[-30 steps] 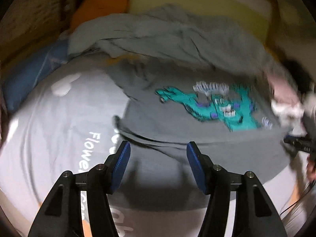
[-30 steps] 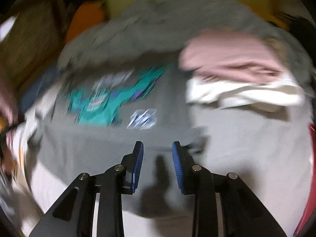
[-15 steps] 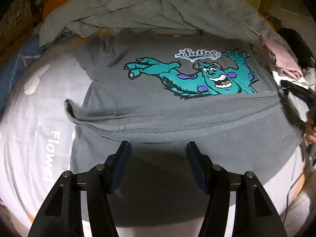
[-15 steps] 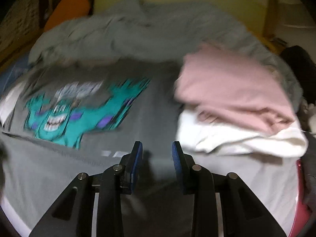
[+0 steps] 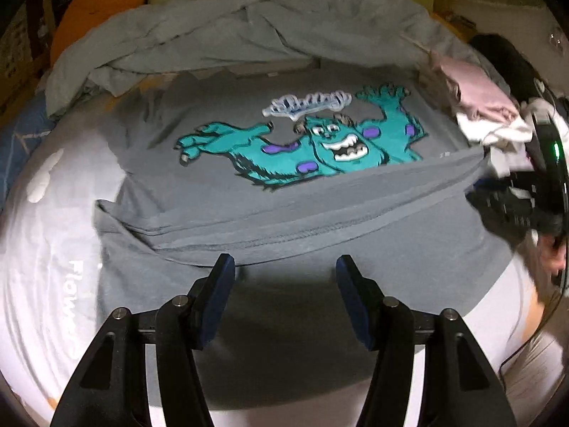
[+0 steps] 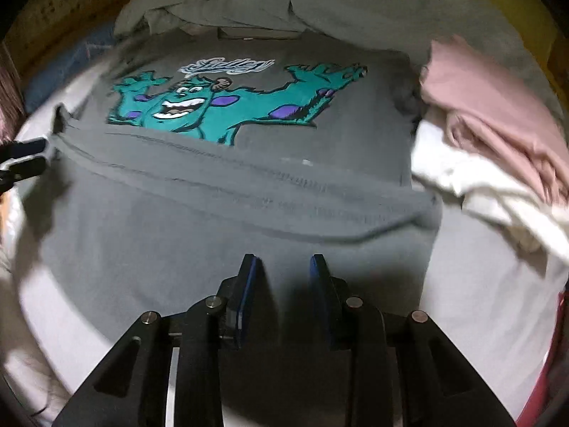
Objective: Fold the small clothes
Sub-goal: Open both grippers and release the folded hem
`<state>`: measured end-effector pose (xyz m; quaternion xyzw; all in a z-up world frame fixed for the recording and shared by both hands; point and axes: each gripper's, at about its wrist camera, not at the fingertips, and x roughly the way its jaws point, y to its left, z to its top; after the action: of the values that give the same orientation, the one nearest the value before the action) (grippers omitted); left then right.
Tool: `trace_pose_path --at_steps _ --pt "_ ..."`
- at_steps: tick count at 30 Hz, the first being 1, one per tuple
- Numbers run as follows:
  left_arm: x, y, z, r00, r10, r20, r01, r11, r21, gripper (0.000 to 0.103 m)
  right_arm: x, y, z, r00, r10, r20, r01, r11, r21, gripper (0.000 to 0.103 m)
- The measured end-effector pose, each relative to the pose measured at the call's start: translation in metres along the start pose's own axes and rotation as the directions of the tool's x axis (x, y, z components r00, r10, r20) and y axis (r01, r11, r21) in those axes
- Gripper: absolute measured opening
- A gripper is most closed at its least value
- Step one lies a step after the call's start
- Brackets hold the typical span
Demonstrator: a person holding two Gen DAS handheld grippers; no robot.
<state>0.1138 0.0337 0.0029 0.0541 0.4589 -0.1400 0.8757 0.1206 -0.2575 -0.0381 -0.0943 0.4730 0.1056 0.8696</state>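
Observation:
A grey T-shirt with a teal monster print lies flat on the bed, its bottom hem folded up into a band just below the print. My left gripper hovers over the near part of the shirt, jaws wide open and empty. My right gripper hangs over the same shirt with a narrow gap between its blue pads and no cloth in it. In the right wrist view the left gripper shows at the fold's left end. In the left wrist view the right gripper shows at its right end.
Folded pink and white clothes are stacked right of the shirt. A crumpled grey blanket lies behind it, with an orange pillow at the back left. A pale printed sheet covers the bed, and a hand shows at the right edge.
Both views have swung across the shirt and steadied. The right gripper moved left, away from the pink pile towards the shirt's middle. Both jaws kept their width.

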Motion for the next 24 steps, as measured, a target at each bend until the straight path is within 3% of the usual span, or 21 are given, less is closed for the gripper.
trace_pose_path --at_steps 4,9,12,14,16,21,24 --pt "0.020 0.003 -0.005 0.998 -0.046 -0.053 0.045 0.999 -0.020 0.058 0.007 -0.016 0.022 1.000 -0.007 0.029 0.004 0.996 0.094 0.031" --pt "0.001 -0.025 -0.011 0.988 -0.153 -0.035 0.155 0.985 0.077 0.058 -0.033 -0.050 0.019 0.964 -0.106 0.243 0.047 0.970 0.237 0.031" --pt "0.005 -0.034 -0.012 0.994 -0.102 -0.040 0.105 0.989 0.100 0.058 -0.044 -0.056 0.020 0.956 -0.096 0.278 0.023 0.967 0.254 0.031" --pt "0.018 -0.029 -0.008 0.998 -0.048 -0.046 0.051 0.996 0.074 0.053 -0.050 -0.054 0.018 0.958 -0.084 0.273 0.017 0.971 0.240 0.031" --pt "0.033 -0.020 -0.001 0.998 -0.040 -0.050 0.042 0.998 0.039 0.050 -0.055 -0.050 0.013 0.959 -0.070 0.276 0.007 0.975 0.223 0.031" --pt "0.045 -0.005 0.027 0.999 -0.004 0.033 0.004 1.000 0.008 0.047 -0.060 -0.033 -0.001 0.962 -0.061 0.266 0.017 0.986 0.164 0.031" --pt "0.034 0.025 0.030 0.995 0.010 0.098 0.002 0.993 -0.115 0.046 -0.056 -0.030 -0.006 0.960 -0.092 0.266 0.052 0.987 0.154 0.031"
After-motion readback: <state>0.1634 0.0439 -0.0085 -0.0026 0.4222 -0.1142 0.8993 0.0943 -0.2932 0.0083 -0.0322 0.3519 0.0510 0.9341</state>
